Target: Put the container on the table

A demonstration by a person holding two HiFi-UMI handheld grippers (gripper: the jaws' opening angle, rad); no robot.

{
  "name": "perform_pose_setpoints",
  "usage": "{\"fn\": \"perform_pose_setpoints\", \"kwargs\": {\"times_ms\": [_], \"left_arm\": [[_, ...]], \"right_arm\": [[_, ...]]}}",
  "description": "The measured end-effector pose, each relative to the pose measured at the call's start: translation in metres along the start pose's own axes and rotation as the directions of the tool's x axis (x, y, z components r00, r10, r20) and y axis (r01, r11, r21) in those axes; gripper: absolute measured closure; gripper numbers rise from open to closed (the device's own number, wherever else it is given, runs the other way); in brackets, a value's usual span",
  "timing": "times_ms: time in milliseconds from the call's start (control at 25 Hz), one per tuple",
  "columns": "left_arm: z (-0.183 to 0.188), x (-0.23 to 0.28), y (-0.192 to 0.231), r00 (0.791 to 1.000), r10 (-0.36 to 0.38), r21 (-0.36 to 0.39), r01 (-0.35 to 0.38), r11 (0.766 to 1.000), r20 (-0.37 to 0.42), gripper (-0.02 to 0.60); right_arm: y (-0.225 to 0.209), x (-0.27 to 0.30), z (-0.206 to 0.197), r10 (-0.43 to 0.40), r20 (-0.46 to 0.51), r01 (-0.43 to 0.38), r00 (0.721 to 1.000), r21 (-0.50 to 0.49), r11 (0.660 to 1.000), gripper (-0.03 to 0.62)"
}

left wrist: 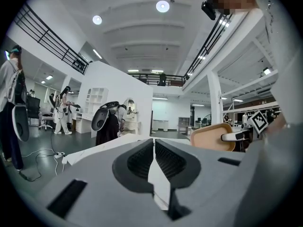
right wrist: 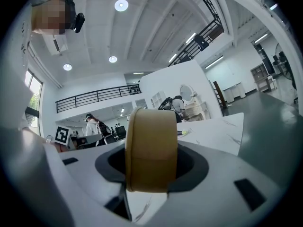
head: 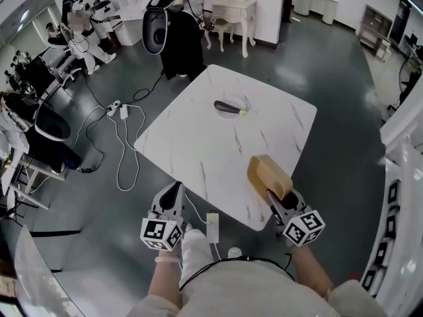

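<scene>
The carry is nearly over. The right claw (head: 276,195) is clenched on the tan, round-cornered container (head: 268,174), its pads pressing on both sides. The container is held on edge above the desk's (head: 198,152) near right border, lower right of centre in the head view, and I judge it not yet set down.

The next move calls for lowering it flat onto bare desk top, then easing the pads apart. There is plenty of room short of the plate (head: 243,101) with a dark, long item (head: 228,107) at the far side.

The left claw (head: 173,190) hangs off the near edge at lower left, pinched together on nothing.

The desk is white with faint marble veining. It stands on a glossy grey floor, with cables and a power strip (head: 119,109) at left and a white dressing table (head: 231,8) at the top.
</scene>
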State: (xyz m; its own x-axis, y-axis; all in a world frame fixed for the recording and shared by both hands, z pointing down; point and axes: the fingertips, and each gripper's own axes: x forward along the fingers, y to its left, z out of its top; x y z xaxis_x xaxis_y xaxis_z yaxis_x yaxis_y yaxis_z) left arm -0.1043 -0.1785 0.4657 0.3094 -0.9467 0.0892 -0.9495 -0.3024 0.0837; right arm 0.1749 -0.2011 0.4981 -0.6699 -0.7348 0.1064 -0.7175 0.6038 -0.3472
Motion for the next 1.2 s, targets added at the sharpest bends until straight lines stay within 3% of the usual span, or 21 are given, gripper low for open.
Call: {"fn": "perform_pose_setpoints", "kwargs": {"times_ms": [200, 720, 1200], "left_arm": [[-0.001, 0.019, 0.003, 0.997, -0.072, 0.001, 0.072, 0.997, -0.017, 0.566], [-0.010, 0.057, 0.067, 0.990, -0.119, -0.022, 0.118, 0.993, -0.072, 0.566], [-0.025, 0.077, 0.100, 0.989, -0.117, -0.026, 0.115, 0.993, -0.093, 0.566]], "right_arm": [[-0.007, 0.015, -0.004, -0.037, -0.006, 0.037, 0.999, 0.038, 0.999, 0.390], [-0.005, 0.079, -0.024, -0.099, -0.046, 0.105, 0.994, 0.161, 0.981, 0.390], [-0.014, 0.133, -0.040, -0.142, -0.080, 0.160, 0.987, 0.331, 0.930, 0.390]]}}
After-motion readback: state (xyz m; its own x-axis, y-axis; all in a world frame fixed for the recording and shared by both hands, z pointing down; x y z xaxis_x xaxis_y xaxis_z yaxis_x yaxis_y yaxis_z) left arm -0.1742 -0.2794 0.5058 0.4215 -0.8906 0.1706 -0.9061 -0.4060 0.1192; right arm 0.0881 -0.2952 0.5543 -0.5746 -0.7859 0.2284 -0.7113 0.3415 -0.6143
